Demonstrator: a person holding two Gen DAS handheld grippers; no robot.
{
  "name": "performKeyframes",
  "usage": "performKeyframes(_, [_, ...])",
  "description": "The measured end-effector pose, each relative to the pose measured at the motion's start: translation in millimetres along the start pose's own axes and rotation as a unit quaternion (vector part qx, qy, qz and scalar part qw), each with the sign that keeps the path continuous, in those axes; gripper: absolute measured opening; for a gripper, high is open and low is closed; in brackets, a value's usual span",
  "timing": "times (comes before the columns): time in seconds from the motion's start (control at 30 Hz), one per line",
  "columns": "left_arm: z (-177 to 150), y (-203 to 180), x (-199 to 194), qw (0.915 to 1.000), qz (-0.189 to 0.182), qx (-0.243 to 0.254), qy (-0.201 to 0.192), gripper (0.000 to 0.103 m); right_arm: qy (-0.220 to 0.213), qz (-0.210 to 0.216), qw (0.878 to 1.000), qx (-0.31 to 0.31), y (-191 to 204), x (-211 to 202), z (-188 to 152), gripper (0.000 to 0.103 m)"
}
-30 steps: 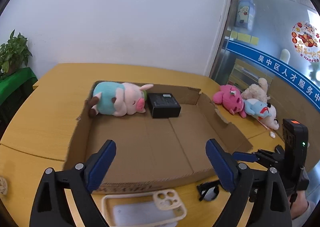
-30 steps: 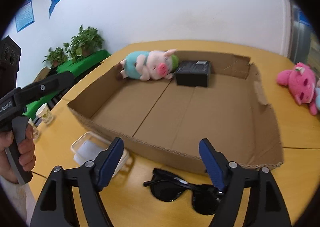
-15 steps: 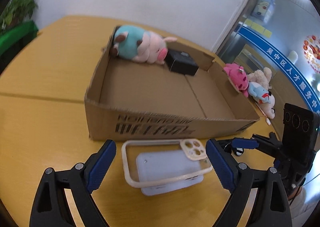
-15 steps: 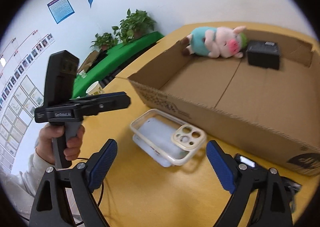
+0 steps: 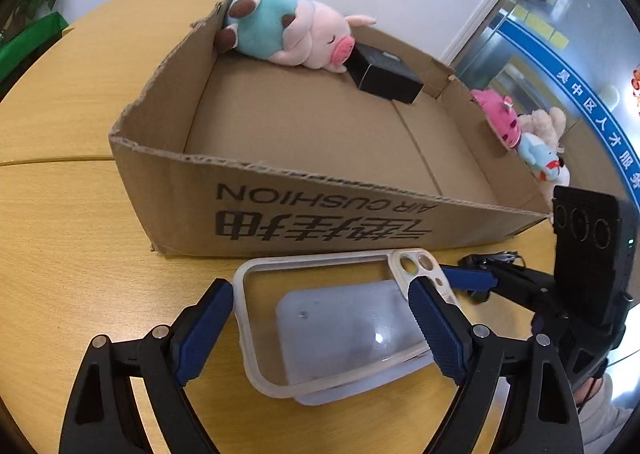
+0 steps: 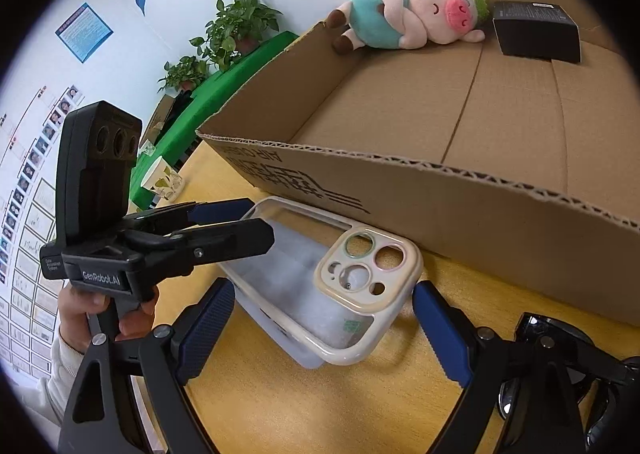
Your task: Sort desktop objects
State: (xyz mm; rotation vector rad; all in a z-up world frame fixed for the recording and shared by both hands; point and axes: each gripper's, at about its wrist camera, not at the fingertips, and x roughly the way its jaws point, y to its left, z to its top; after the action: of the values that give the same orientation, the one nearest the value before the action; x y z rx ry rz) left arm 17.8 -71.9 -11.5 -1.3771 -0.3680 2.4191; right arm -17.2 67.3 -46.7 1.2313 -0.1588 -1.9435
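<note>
A clear phone case (image 5: 340,318) with a cream camera ring lies on the wooden table in front of a cardboard box (image 5: 320,214). It also shows in the right wrist view (image 6: 332,286). My left gripper (image 5: 320,330) is open, its fingers on either side of the case. My right gripper (image 6: 320,330) is open too, straddling the case's camera end. In the box lie a plush pig (image 5: 288,34) and a black box (image 5: 384,74). Black sunglasses (image 6: 560,374) lie under my right gripper's right finger.
Several plush toys (image 5: 524,134) lie on the table right of the box. A paper cup (image 6: 160,178) stands at the table's left edge, with green plants (image 6: 232,26) behind. The cardboard box wall (image 6: 440,190) rises just beyond the case.
Both grippers have dropped low and closed in on the phone case, which now sits between their open fingers. The right gripper has swung left, away from the sunglasses.
</note>
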Motion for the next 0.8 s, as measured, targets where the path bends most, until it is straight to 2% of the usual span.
performKeyframes(0.17, [-3.1, -26.8, -31.8, 0.9981, -0.019, 0.034, -0.047, 0.089, -0.046, 0.006, 0.999, -0.010, 6.0, -30.9, -8.5, 0.092])
performKeyframes(0.33, [-16.9, -47.1, -56.0, 0.9939, -0.069, 0.046, -0.073, 0.089, -0.083, 0.018, 0.996, -0.037, 16.7, -70.4, -30.9, 0.092])
performKeyframes(0.53, [-50.0, -60.4, -53.7, 0.9935, -0.095, 0.049, -0.039, 0.089, -0.087, 0.016, 0.994, -0.057, 24.3, -88.0, -69.4, 0.092])
performKeyframes(0.7, [-72.0, -56.0, -52.8, 0.9911, -0.127, 0.036, -0.014, 0.089, -0.082, 0.041, 0.994, -0.062, 25.7, -98.1, -101.1, 0.092])
performKeyframes(0.8, [-83.0, -56.2, -53.1, 0.9918, -0.119, 0.046, -0.003, 0.089, -0.069, 0.020, 0.994, -0.083, 30.7, -97.2, -108.9, 0.092])
